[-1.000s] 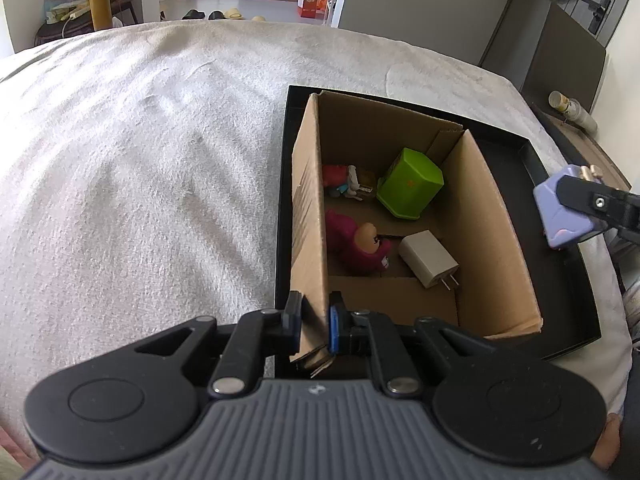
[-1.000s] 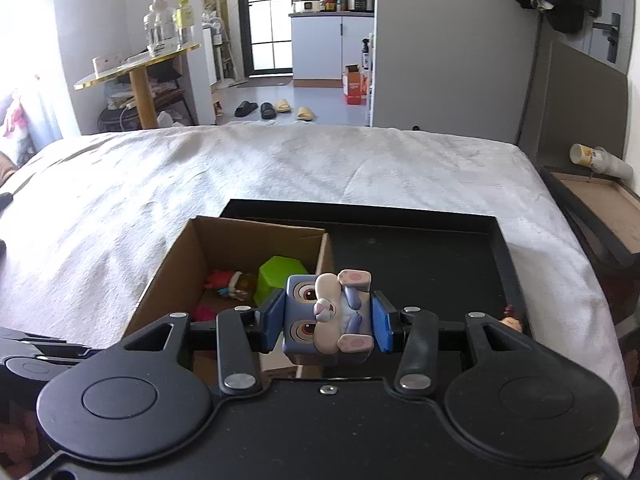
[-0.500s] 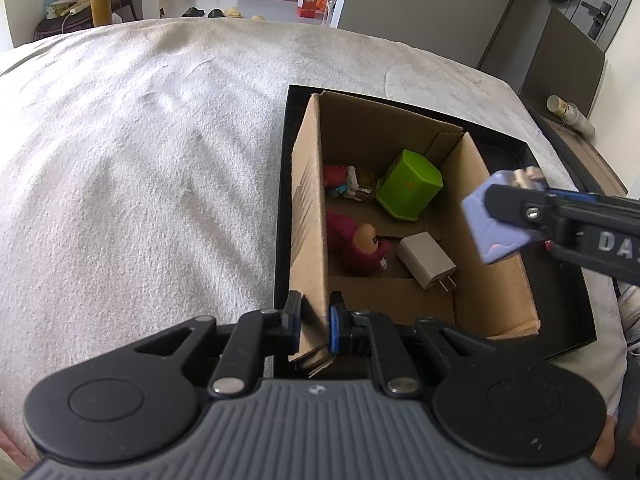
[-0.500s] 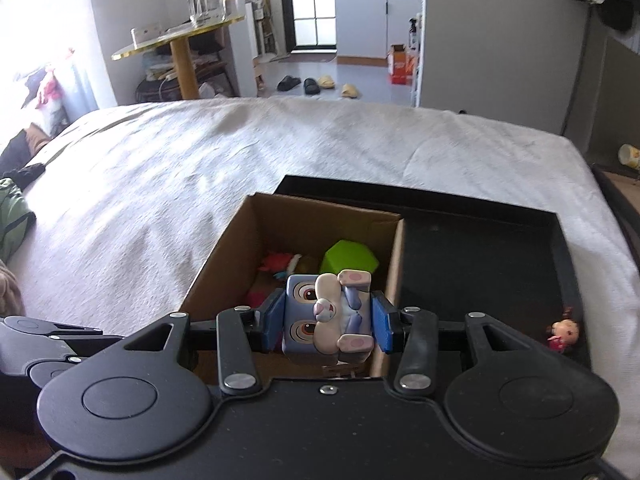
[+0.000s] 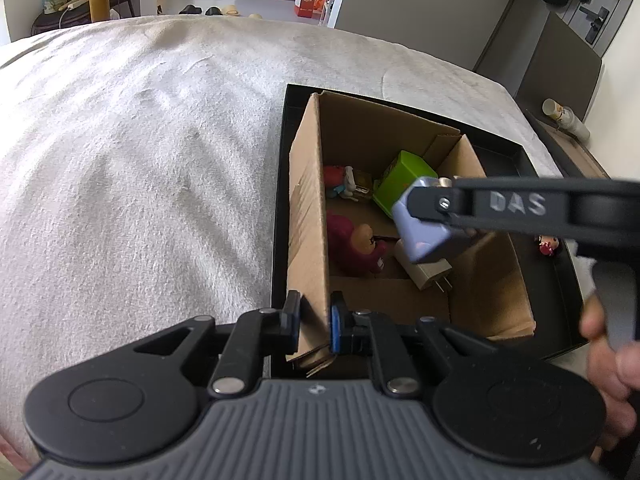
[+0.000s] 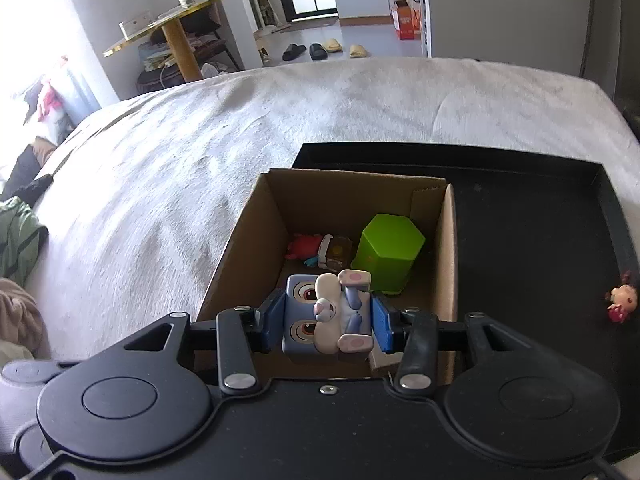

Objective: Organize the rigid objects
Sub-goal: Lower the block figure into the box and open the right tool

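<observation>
While held, blue toy (image 6: pixel 326 314) fills right claw (image 6: pixel 326 322).

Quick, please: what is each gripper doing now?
Left gripper: shut on the box wall.
Right gripper: shut on the blue toy.

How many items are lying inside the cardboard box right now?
4: a green hexagonal block at the far right, a small red figure at the far left, a maroon plush toy by the left wall, a white charger plug nearest. More may be hidden.
</observation>
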Demonstrator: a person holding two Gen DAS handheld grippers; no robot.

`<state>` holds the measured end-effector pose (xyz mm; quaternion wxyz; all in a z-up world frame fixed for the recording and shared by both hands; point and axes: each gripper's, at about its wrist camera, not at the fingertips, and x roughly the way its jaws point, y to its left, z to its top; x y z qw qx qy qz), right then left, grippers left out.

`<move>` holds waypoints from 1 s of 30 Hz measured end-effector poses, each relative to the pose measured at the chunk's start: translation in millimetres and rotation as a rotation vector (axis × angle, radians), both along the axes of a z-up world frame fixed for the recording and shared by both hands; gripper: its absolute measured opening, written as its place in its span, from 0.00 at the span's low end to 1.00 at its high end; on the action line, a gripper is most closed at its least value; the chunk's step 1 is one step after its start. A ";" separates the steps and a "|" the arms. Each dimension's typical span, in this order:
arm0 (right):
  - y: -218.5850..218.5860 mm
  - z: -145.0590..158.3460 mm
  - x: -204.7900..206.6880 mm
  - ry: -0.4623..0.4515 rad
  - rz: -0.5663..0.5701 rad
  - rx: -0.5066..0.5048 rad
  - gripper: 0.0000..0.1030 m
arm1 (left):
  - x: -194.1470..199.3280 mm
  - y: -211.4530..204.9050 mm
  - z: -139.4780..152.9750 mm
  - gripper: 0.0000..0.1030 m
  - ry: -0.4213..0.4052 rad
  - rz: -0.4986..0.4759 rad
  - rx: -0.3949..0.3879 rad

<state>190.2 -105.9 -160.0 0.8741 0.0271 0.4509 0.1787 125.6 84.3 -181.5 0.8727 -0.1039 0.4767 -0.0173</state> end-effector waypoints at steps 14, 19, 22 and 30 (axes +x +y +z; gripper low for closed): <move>14.1 -8.2 29.7 0.013 -0.029 0.035 0.46 | 0.4 1.6 -1.0 0.13 0.003 0.003 -0.010; 9.8 1.6 24.2 -0.020 -0.022 0.035 0.54 | 1.2 2.3 -1.1 0.13 0.004 0.007 -0.013; 2.4 4.3 19.8 -0.016 -0.025 0.043 0.57 | 0.8 1.2 -1.4 0.13 0.002 0.007 -0.009; -17.0 13.9 2.0 -0.063 -0.042 0.021 0.69 | 0.8 0.4 -2.3 0.13 0.003 0.007 0.000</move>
